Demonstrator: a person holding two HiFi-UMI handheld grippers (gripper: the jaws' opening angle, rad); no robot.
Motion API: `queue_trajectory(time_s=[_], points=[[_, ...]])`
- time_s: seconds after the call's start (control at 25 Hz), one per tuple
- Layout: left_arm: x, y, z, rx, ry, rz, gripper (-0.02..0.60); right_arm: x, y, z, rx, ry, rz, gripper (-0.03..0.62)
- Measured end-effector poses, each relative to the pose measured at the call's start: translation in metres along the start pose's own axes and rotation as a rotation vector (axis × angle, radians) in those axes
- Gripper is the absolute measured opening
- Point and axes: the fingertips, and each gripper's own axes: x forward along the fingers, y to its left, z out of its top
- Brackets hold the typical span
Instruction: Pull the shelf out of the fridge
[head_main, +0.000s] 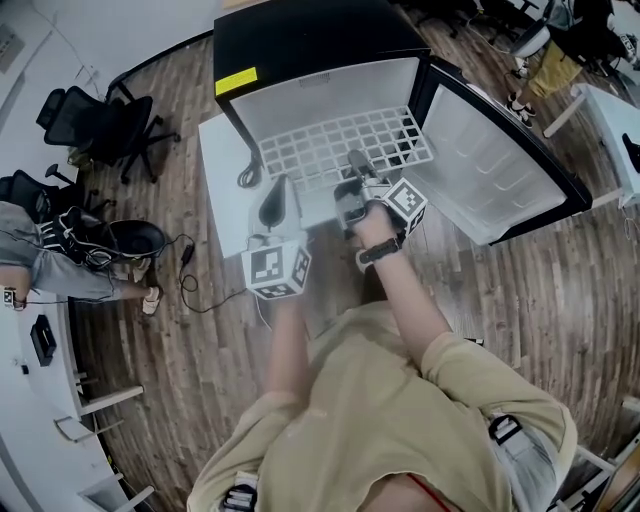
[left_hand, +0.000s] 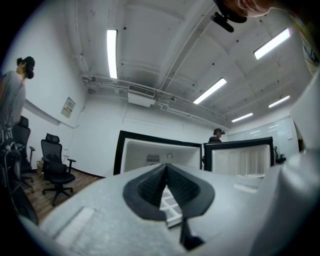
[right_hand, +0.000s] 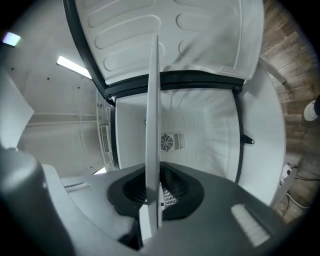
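shelf (head_main: 340, 145), a white wire grid, lies flat in the open front of the fridge (head_main: 300, 40), whose door (head_main: 500, 170) is swung wide at the right. right gripper (head_main: 357, 162) is clamped on the shelf's near edge, which shows edge-on between its pads. left gripper (head_main: 277, 190) is just beside the shelf's near left corner, its jaws closed together on nothing.
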Motion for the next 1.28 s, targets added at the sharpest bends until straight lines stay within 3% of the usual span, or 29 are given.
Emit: queue_trajectory(time_s=[0.2,0.68,0.92,1.08,1.16,1.28], points=[[-0.009,-0.007,-0.01,-0.003,0.016,-0.01,0.002,-0.029,0.004,-0.001,-0.181,0.036,-0.035,0.031],[-0.02,-0.004,-0.034,-0.067,0.036,0.006,0.002,-0.064,0.032,0.01,-1.023,0.126,-0.126,0.031],[-0.017,-0.004,-0.029,0.058,0.041,0.038,0.002,-0.074,0.07,0.01,-1.35,0.08,-0.134,0.031],[-0.014,0.0,-0.031,0.083,0.049,0.062,0.002,-0.079,0.086,0.012,-1.597,0.049,-0.165,0.031],[-0.013,0.002,-0.036,0.094,0.053,0.071,0.002,-0.08,0.091,0.013,-1.67,0.044,-0.164,0.032],[-0.012,0.003,-0.04,0.123,0.054,0.074,0.002,-0.081,0.094,0.015,-1.669,0.054,-0.138,0.031]])
